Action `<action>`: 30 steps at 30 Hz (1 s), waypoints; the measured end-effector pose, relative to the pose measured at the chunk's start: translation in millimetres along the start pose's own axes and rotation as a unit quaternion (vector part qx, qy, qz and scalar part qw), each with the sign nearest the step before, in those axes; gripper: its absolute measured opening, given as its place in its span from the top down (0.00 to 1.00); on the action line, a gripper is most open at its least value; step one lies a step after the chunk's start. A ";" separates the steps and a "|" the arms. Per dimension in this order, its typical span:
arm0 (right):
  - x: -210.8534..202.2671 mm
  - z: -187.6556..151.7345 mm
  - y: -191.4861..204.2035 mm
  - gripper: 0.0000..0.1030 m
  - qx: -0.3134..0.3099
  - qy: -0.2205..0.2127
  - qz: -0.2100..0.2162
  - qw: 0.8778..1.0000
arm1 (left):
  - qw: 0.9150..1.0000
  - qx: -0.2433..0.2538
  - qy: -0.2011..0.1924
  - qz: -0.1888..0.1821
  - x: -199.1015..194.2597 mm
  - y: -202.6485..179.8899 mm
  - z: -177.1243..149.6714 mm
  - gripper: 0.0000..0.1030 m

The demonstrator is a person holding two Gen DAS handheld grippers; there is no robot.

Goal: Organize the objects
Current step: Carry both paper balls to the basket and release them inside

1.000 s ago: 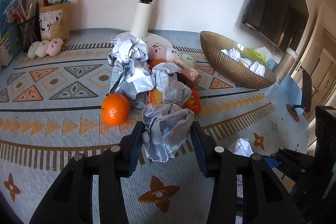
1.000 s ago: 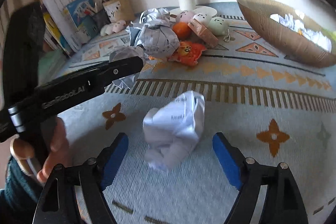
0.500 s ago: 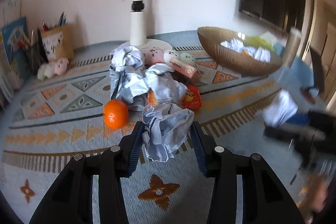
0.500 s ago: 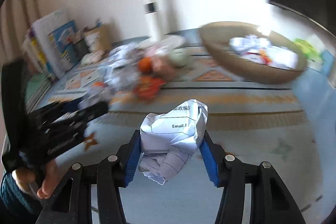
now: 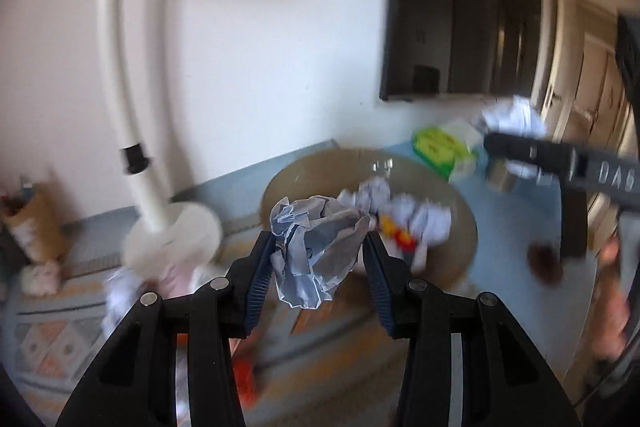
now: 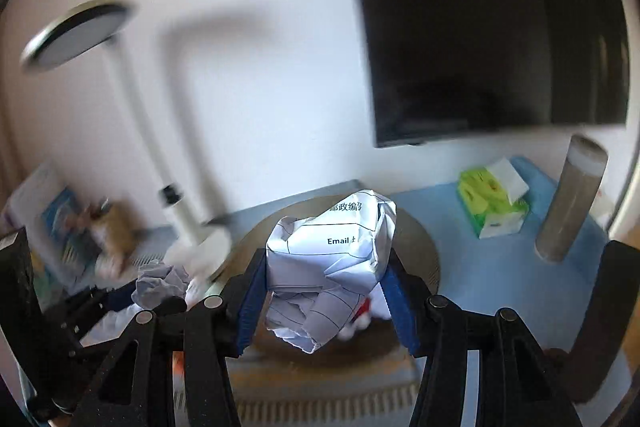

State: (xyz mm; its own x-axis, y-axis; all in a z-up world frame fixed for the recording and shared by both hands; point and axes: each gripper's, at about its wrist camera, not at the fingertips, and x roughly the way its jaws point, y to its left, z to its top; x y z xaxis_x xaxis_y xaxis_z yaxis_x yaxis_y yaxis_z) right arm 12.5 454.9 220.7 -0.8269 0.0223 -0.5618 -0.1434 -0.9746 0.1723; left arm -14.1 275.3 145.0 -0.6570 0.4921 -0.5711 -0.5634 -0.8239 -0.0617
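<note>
Crumpled paper fills both claws. The left claw point(image 5: 318, 259) clamps a greyish crumpled paper ball point(image 5: 316, 251) between its blue pads, held in the air in front of the round brown bowl point(image 5: 464, 211), which already contains several paper wads. The right claw point(image 6: 326, 291) grips a white printed paper ball point(image 6: 332, 263), raised before the same bowl. A green tissue pack point(image 6: 494, 203) lies on the blue counter point(image 6: 480, 267) beyond, beside a grey cylinder point(image 6: 568, 203).
</note>
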 end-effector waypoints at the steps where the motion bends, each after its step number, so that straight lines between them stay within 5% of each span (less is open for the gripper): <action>1: 12.4 4.8 -7.2 0.48 0.013 0.008 0.000 1.000 | 1.000 -0.003 0.000 0.003 8.2 -0.4 4.0 0.59; 6: 64.3 16.4 -20.3 0.47 0.043 0.030 0.041 0.998 | 1.000 -0.010 0.009 0.013 58.3 0.3 16.2 0.58; 10: 91.0 25.4 -20.2 0.21 0.044 0.045 0.019 0.998 | 1.000 -0.024 0.016 0.001 77.9 4.3 19.5 0.15; 12: 89.2 22.1 -22.9 0.21 0.046 0.049 0.029 0.997 | 0.999 -0.036 0.014 0.000 70.9 13.3 16.2 0.15; 19: 49.0 -8.3 -13.7 0.21 0.057 0.054 0.073 0.994 | 0.997 -0.073 -0.028 0.012 -16.5 67.3 -9.9 0.15; 23: 1.0 -17.4 29.3 0.17 0.007 0.030 0.124 0.992 | 0.988 -0.123 -0.054 0.074 -93.4 115.2 -49.6 0.15; 26: -27.0 -33.6 71.2 0.04 -0.038 0.008 0.143 0.989 | 0.981 -0.145 -0.035 0.121 -131.4 154.4 -86.2 0.15; 30: -9.7 -92.5 118.5 0.02 -0.076 0.042 0.132 0.987 | 0.971 -0.171 -0.004 0.168 -144.4 190.1 -134.2 0.15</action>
State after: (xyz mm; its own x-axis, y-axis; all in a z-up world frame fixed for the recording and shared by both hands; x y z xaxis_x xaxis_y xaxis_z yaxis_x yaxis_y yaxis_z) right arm 53.8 318.6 171.8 -0.7755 -0.2500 -0.5798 0.1604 -0.9662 0.2020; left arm 40.8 9.9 105.9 -0.7798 0.1800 -0.5995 -0.1174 -0.9828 -0.1423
